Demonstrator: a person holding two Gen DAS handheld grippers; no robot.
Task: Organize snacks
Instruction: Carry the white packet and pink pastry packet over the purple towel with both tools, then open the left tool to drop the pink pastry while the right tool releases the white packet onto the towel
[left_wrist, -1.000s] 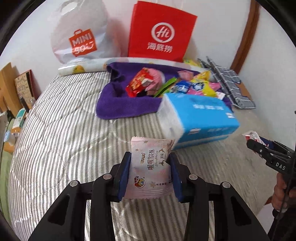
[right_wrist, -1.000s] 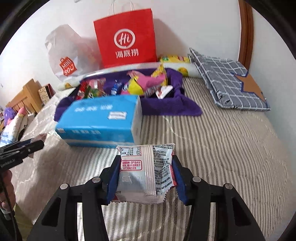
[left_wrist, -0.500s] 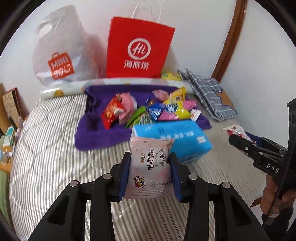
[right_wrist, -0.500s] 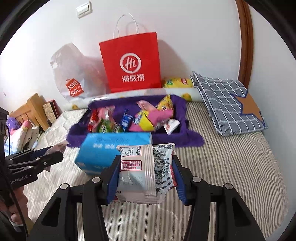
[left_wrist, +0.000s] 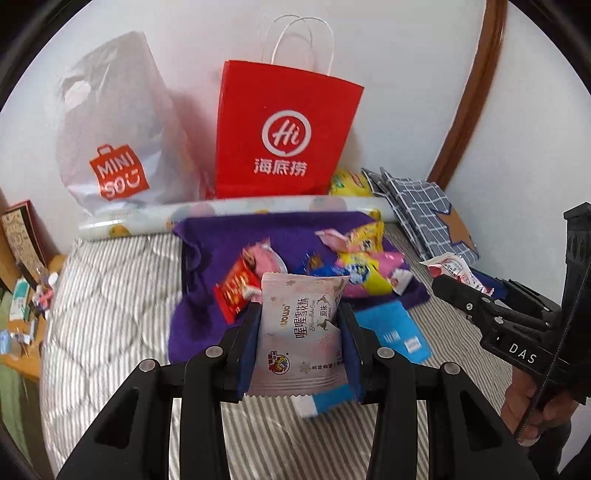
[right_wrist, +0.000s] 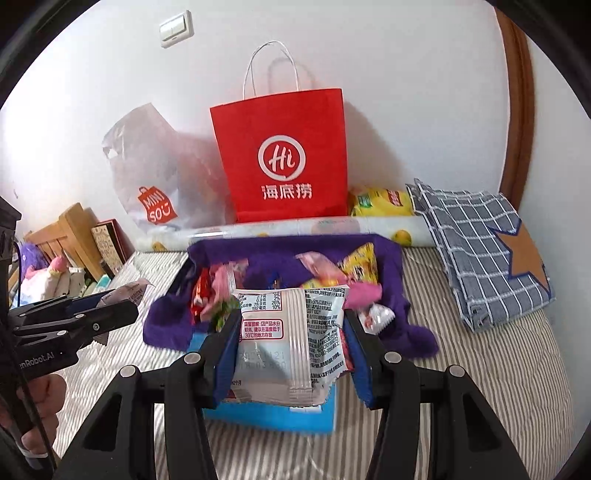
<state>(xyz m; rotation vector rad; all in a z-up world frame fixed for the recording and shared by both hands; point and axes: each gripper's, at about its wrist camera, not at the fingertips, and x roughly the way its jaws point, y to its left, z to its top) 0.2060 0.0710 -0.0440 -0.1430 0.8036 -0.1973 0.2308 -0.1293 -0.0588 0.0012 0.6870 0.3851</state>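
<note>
1. I take the red paper bag (left_wrist: 284, 129) against the wall as my landmark. Left of it leans a white plastic bag (left_wrist: 110, 122); I judge both stand upright so snacks can be dropped in from above.
2. In front of the red bag lies a purple towel (left_wrist: 207, 254) on the striped bed (left_wrist: 110, 314), heaped with loose snacks (left_wrist: 354, 266). I guess the towel is there to keep the pile together while I sort it.
3. My left gripper (left_wrist: 301, 328) hangs in front of the red bag, over the towel's near edge. It is closed down to the width of a pink snack packet (left_wrist: 299, 325), gripping it by both side edges so the packet stands upright, printed face toward the camera.
4. A blue tissue pack (right_wrist: 273, 410) lies on the bed just in front of the towel, further from the red bag. It sits below both grippers.
5. My right gripper (right_wrist: 291, 332) is also in front of the red bag, pinched shut on a white snack packet (right_wrist: 291, 328), back label facing me. Holding it by the sides keeps it flat and unlikely to slip.
6. Right of the red bag sits a folded checked cloth (right_wrist: 480, 251), apart from the towel.
7. With both packets lifted, my guess is that the next move carries them toward a bag; the mouths are narrow, so each needs lining up before release.
</note>
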